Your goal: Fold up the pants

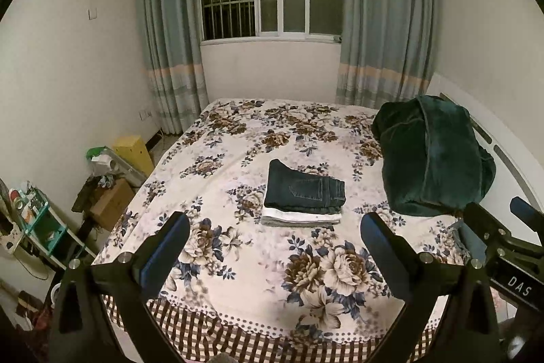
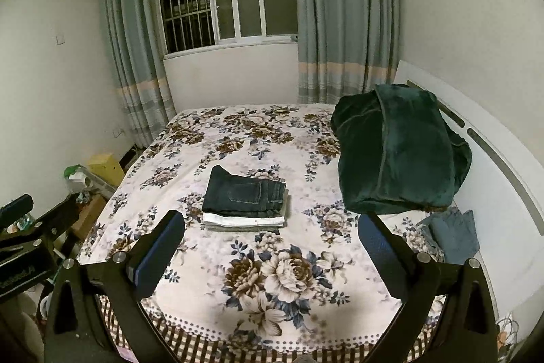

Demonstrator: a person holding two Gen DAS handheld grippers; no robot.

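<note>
Dark blue jeans (image 1: 302, 189) lie folded on top of a small stack with a white garment (image 1: 301, 216) under them, in the middle of the floral bed (image 1: 238, 261). The stack also shows in the right wrist view (image 2: 243, 194). My left gripper (image 1: 275, 237) is open and empty, held above the near part of the bed, short of the stack. My right gripper (image 2: 272, 233) is open and empty, also short of the stack. The right gripper's body shows at the right edge of the left wrist view (image 1: 503, 237).
A bulky dark green blanket (image 2: 397, 155) sits at the right of the bed by the white headboard (image 2: 503, 165). A blue-grey garment (image 2: 452, 235) lies crumpled near it. Boxes and a shelf with clutter (image 1: 40, 220) stand on the floor at the left. Window and curtains are behind.
</note>
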